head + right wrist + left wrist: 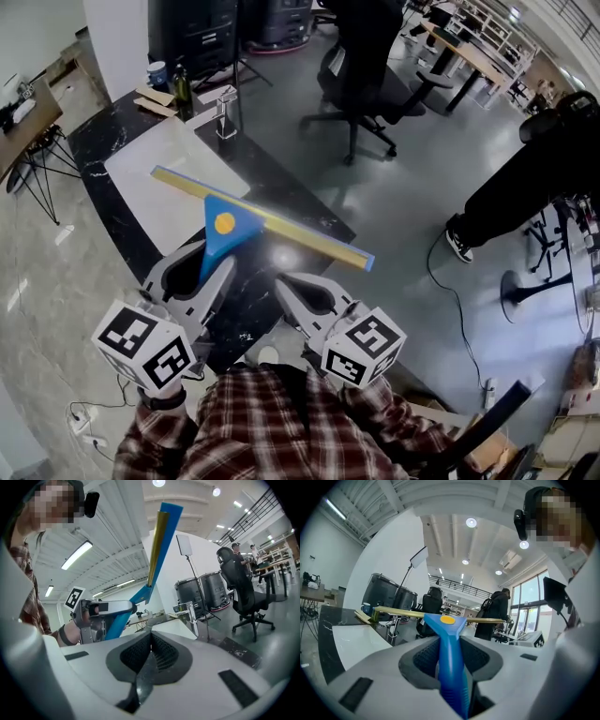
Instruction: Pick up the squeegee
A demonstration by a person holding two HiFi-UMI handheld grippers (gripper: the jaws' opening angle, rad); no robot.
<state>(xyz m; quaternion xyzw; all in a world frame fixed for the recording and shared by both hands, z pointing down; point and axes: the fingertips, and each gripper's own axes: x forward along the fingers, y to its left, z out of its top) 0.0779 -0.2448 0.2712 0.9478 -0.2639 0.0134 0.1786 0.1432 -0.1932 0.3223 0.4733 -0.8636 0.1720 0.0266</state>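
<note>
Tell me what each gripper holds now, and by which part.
The left gripper clamps the squeegee by its blue handle; the right gripper is shut and holds nothing.

blue squeegee with yellow blade held aloft by its handle, blade level.

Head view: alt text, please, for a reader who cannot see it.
The left gripper holds a blue squeegee by its handle, up over a black counter with a white mat. The right gripper is shut and empty beside it; an office chair stands beyond.
</note>
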